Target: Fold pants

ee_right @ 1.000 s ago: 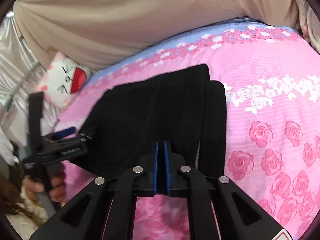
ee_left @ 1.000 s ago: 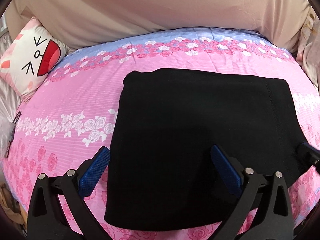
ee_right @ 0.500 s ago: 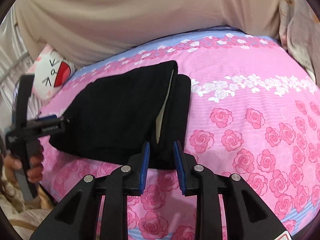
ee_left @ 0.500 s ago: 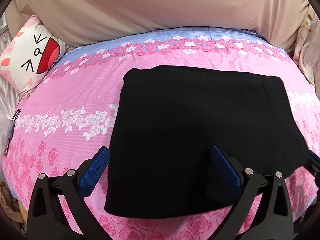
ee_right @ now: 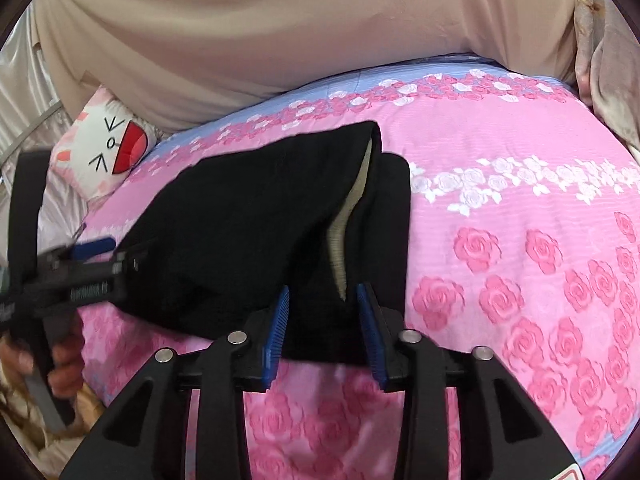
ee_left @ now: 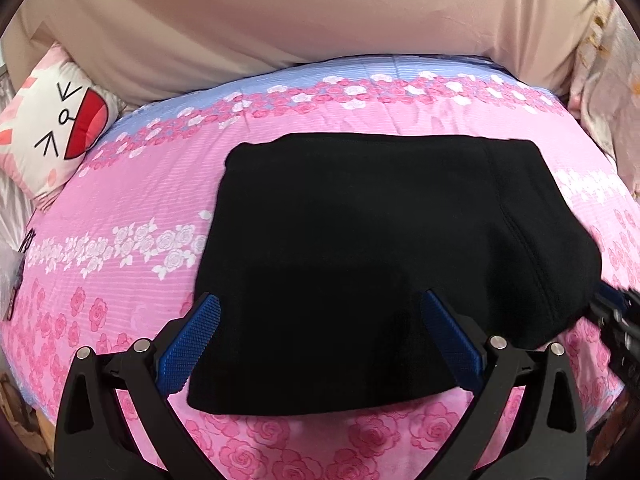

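Observation:
The black pants [ee_left: 372, 256] lie folded in a flat rectangle on the pink rose bedspread [ee_left: 132, 216]. In the right wrist view the pants [ee_right: 248, 232] show stacked layers with a pale lining at the right edge. My left gripper [ee_left: 320, 332] is open, its blue pads spread wide over the near edge of the pants, holding nothing. My right gripper [ee_right: 324, 320] is open, its pads either side of the pants' near right corner, not clamped. The left gripper also shows at the left of the right wrist view [ee_right: 76, 272]. The right gripper's tip shows at the right edge of the left wrist view [ee_left: 616, 320].
A white cat-face cushion [ee_left: 52, 128] lies at the bed's far left and also shows in the right wrist view [ee_right: 108, 148]. A beige curtain [ee_left: 320, 20] hangs behind the bed. Patterned fabric [ee_left: 608, 80] hangs at the far right.
My right gripper went from shut on the pants' edge to open, and it has drawn back towards the near corner. The left gripper stayed open and hardly moved.

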Demonstrator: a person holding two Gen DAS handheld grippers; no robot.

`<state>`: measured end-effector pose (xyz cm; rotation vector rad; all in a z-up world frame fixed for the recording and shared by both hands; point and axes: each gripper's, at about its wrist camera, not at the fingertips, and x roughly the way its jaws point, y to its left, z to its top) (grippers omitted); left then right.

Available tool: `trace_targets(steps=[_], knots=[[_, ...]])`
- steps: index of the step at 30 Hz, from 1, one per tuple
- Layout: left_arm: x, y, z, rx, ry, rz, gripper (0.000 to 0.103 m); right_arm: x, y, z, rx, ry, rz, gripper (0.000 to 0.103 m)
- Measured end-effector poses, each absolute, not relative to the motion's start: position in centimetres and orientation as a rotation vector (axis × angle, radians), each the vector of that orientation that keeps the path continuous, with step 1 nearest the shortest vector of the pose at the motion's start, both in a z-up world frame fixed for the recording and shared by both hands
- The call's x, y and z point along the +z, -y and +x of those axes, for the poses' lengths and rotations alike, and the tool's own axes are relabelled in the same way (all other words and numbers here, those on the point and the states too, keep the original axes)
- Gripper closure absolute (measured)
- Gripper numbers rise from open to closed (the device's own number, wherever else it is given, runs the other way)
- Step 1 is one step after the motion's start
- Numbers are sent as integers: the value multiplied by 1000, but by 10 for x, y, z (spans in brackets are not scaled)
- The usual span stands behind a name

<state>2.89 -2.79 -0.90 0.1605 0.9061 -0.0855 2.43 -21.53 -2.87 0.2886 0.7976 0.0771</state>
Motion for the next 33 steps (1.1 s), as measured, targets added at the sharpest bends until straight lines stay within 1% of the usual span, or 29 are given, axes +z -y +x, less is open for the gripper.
trace_targets(steps=[1, 2, 3, 5, 7, 8, 9, 11, 12, 14, 16, 19, 21, 26, 29, 33], knots=[[-9, 30, 27, -88, -903, 174, 5, -22, 219, 20, 85, -775, 299, 77], [-9, 32, 26, -93, -900, 183, 5, -13, 226, 14, 77, -752, 306, 94], [-10, 34, 24, -101, -897, 194, 5, -11, 232, 12, 54, -752, 301, 103], [-17, 38, 24, -114, -910, 209, 5, -26, 250, 16, -71, -806, 243, 103], [-24, 42, 27, -111, -930, 213, 5, -47, 272, 19, -147, -900, 289, 101], [-24, 42, 27, -110, -926, 213, 5, -45, 284, 13, -127, -873, 394, 93], [-21, 43, 27, -115, -916, 214, 5, -39, 287, 10, -93, -836, 433, 93], [-16, 43, 28, -121, -905, 213, 5, -24, 279, 12, -43, -797, 399, 91], [-13, 43, 29, -124, -900, 205, 5, -19, 271, 17, -24, -789, 357, 82], [-5, 45, 27, -157, -889, 198, 5, -17, 255, 29, 29, -796, 284, 67], [2, 54, 19, -242, -887, 226, 5, -21, 236, 44, 65, -829, 184, 67], [5, 76, 1, -391, -880, 346, 5, -24, 223, 52, 85, -850, 128, 67], [-1, 93, -10, -426, -852, 439, 5, -19, 222, 53, 123, -838, 146, 67], [-10, 126, -10, -397, -769, 544, 5, 1, 225, 64, 256, -798, 244, 67], [-9, 133, 9, -382, -797, 471, 5, 3, 222, 76, 293, -797, 244, 67], [4, 104, 37, -334, -823, 294, 5, 1, 246, 73, 248, -772, 314, 67]])
